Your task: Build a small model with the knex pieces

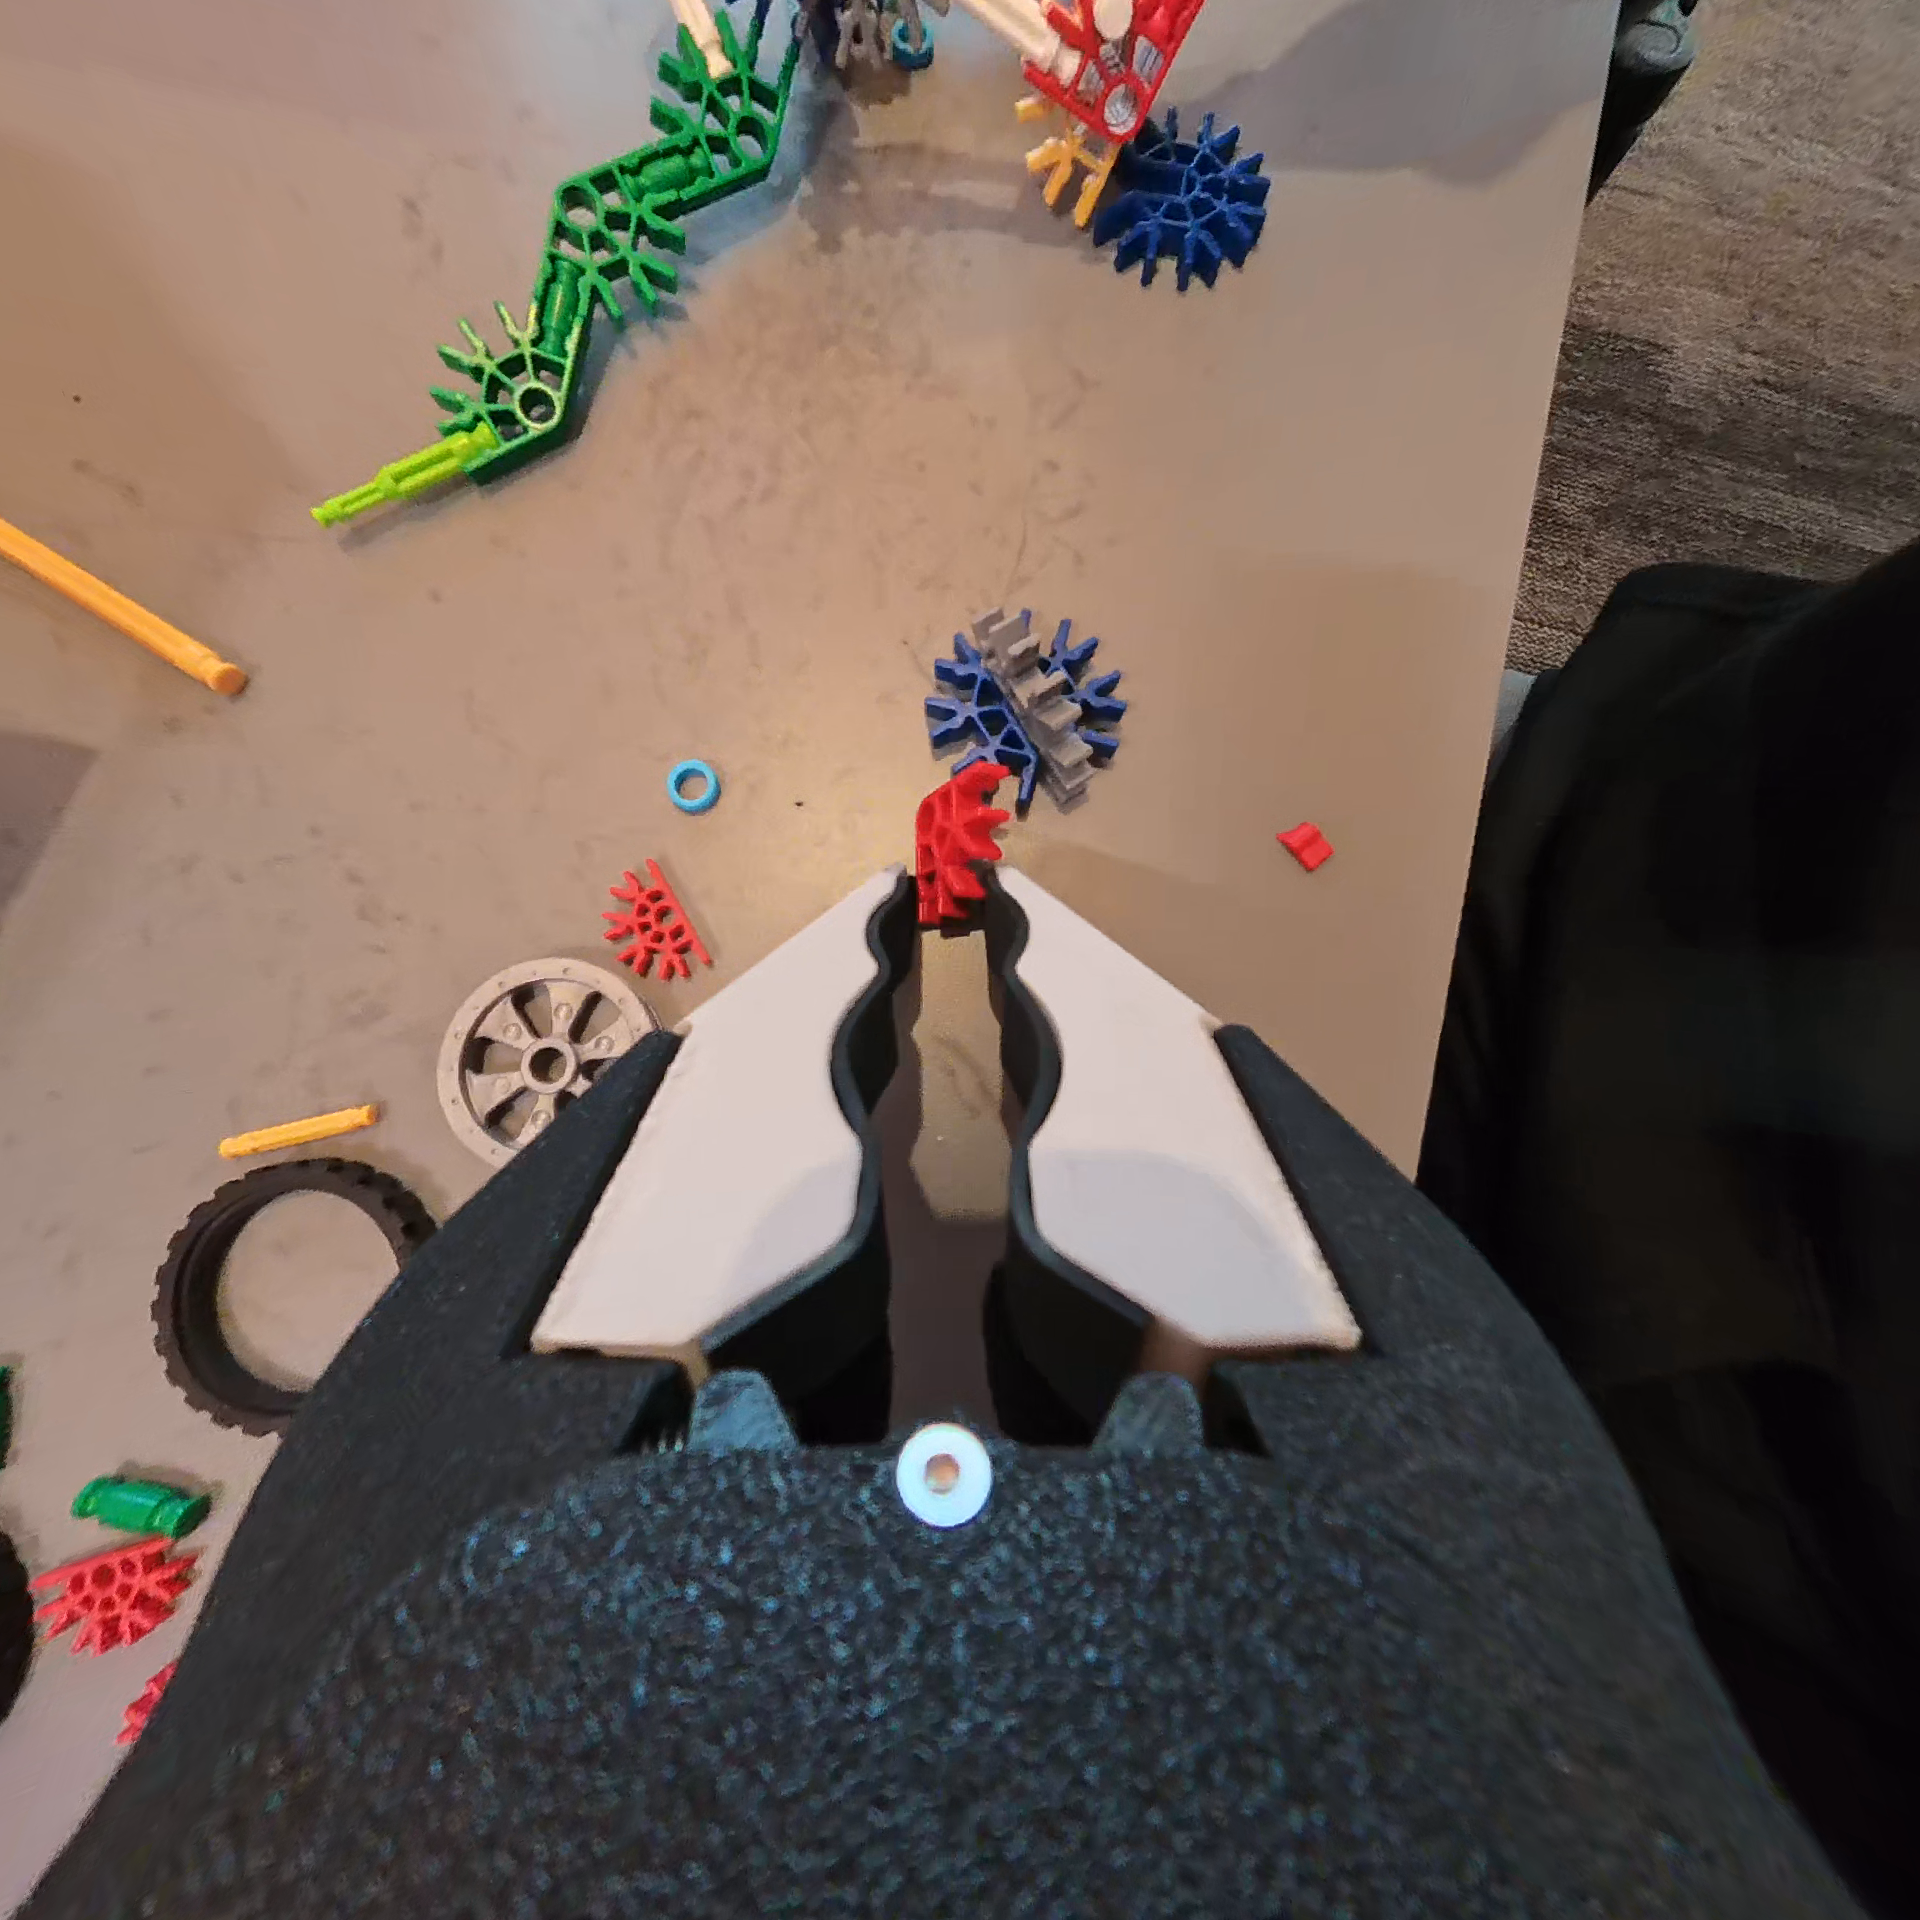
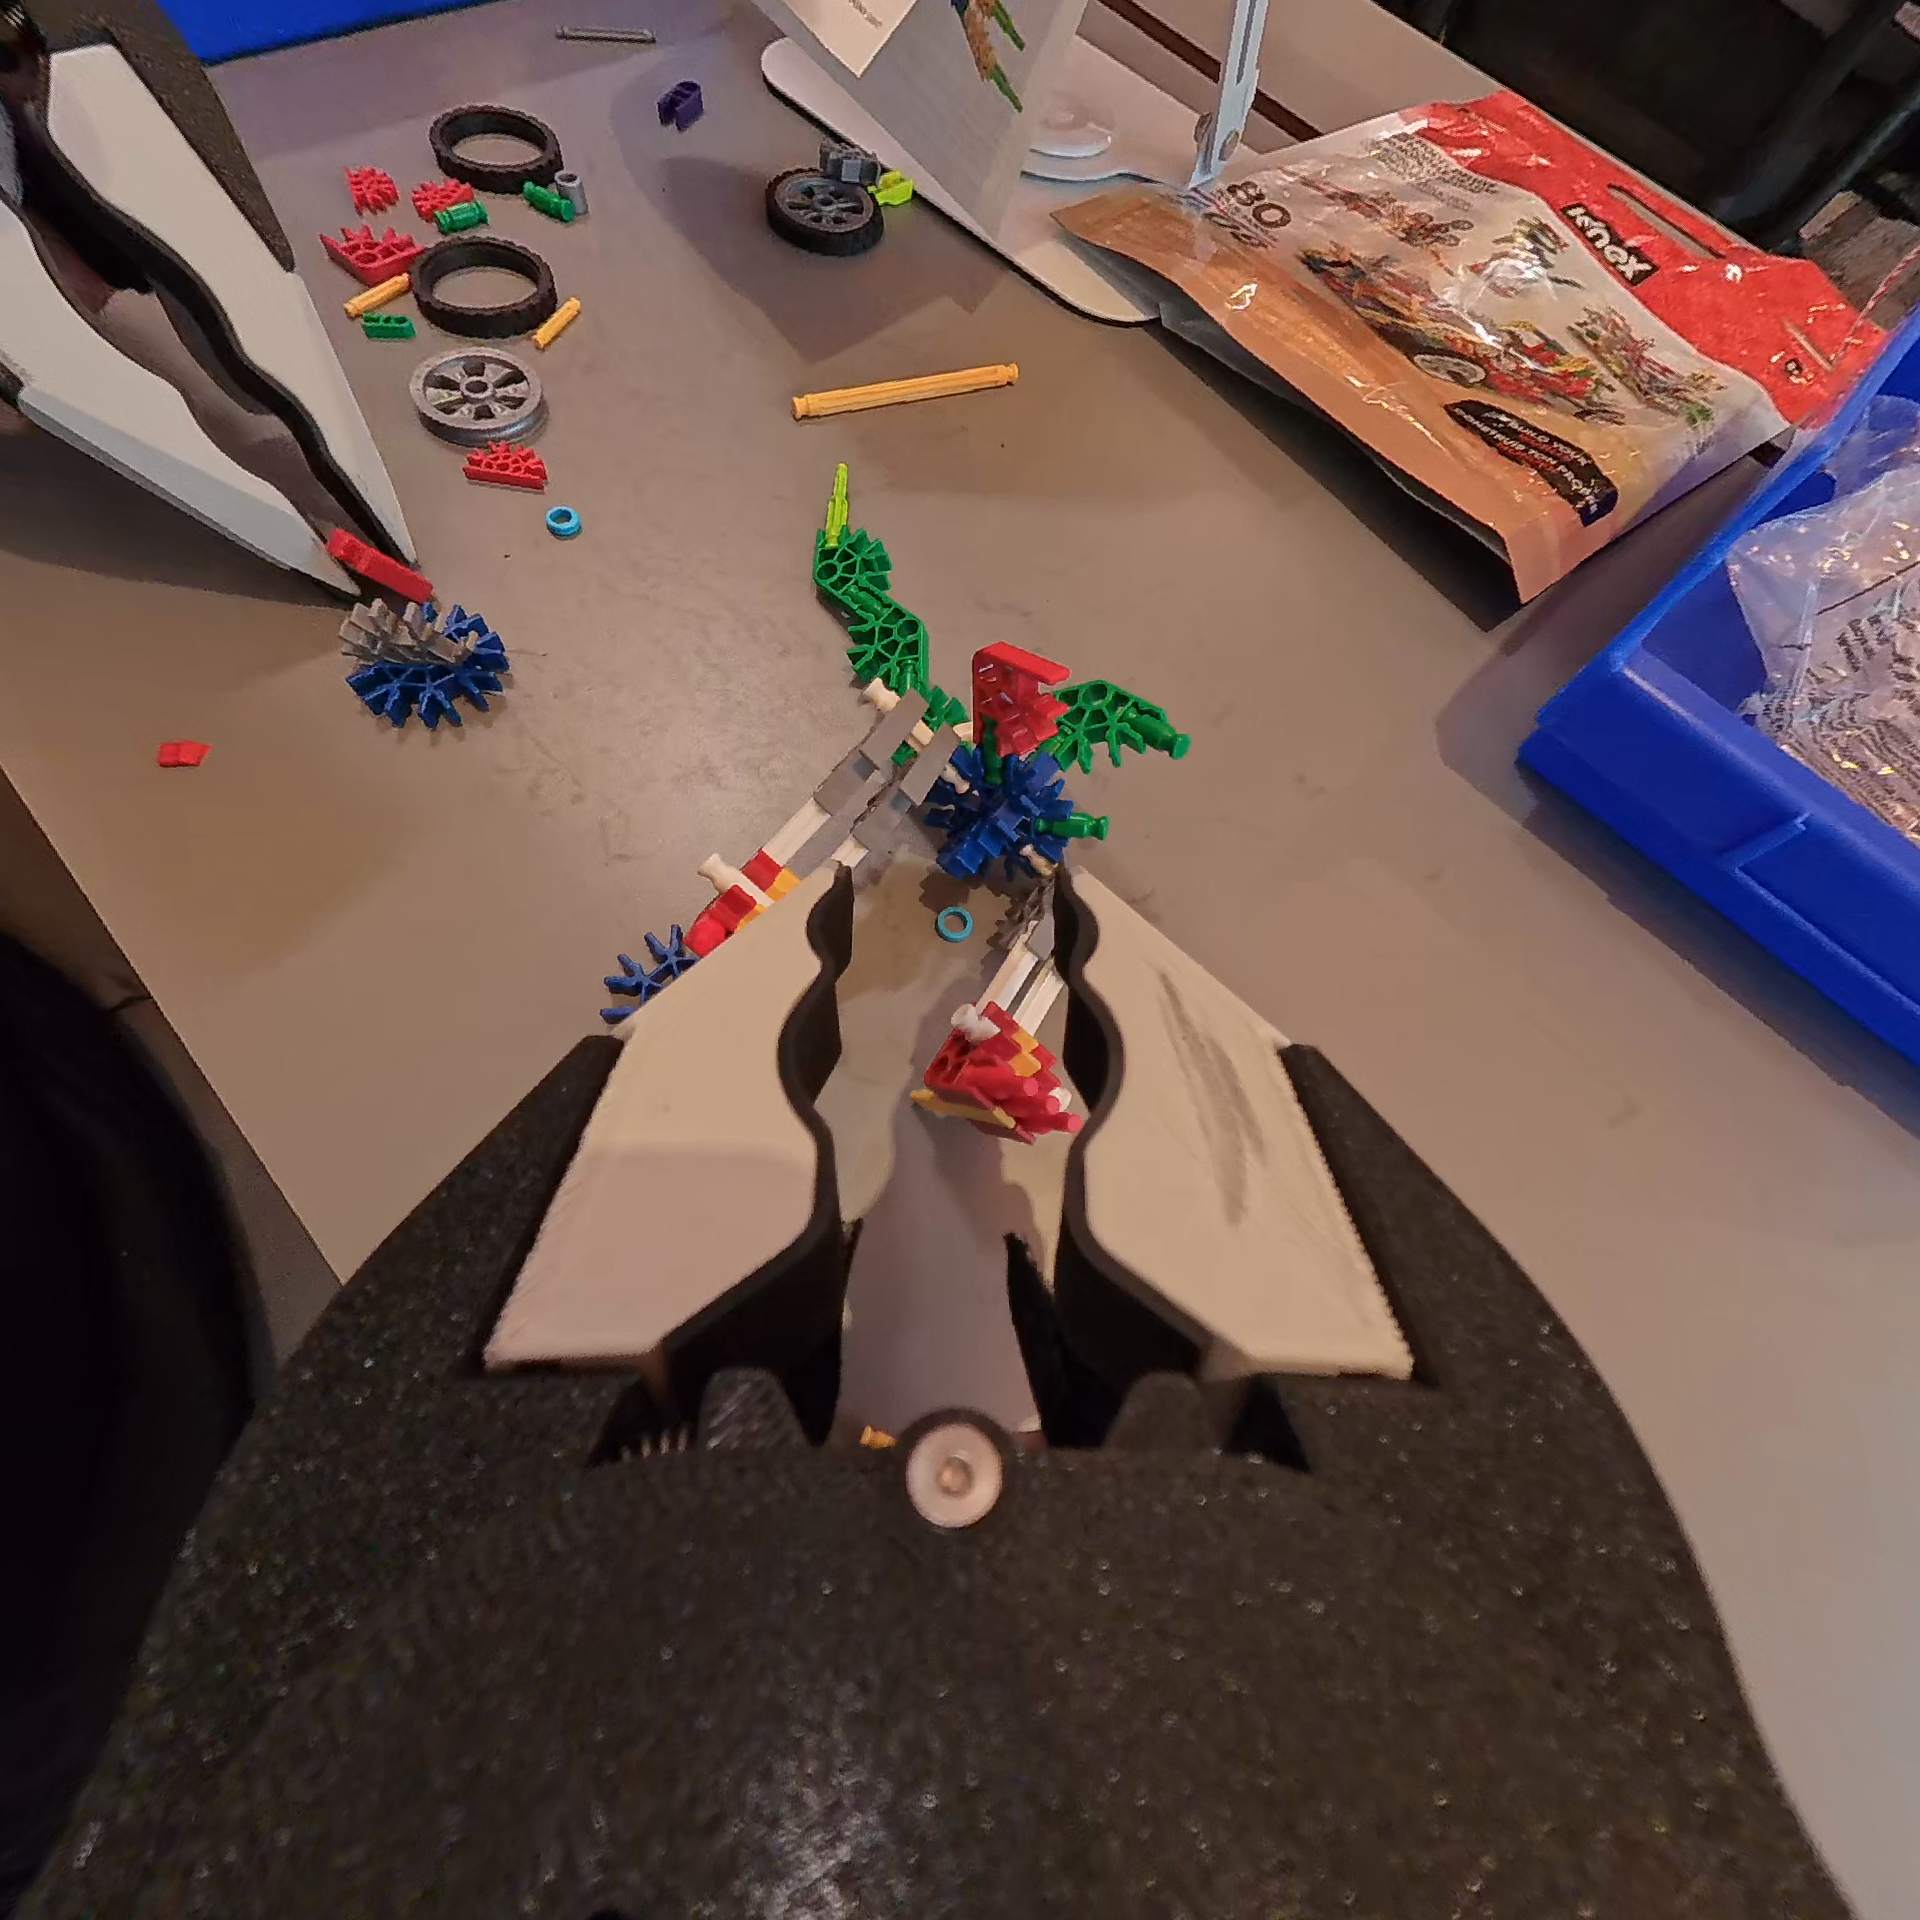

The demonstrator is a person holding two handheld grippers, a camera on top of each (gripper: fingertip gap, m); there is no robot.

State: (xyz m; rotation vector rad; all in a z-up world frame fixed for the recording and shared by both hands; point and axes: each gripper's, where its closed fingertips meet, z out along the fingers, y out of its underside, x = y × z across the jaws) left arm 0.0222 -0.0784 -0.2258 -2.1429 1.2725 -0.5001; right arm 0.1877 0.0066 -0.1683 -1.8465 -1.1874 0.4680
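Fingertips of my left gripper (image 1: 951, 883) are pinched on a small red connector (image 1: 958, 844), which stands on edge, its long axis running forward from the tips toward the blue-and-grey snowflake pair (image 1: 1029, 707), almost touching it. My right gripper (image 2: 951, 883) is spread wide and grasps nothing; a red-and-white piece (image 2: 1003, 1070) of the built model (image 2: 977, 769) lies between its fingers, near the right one. Farther right, a blue bin (image 2: 1704, 758) holds clear plastic bags (image 2: 1860, 634), and a printed toy bag (image 2: 1455, 312) lies on the grey table (image 2: 1299, 831)
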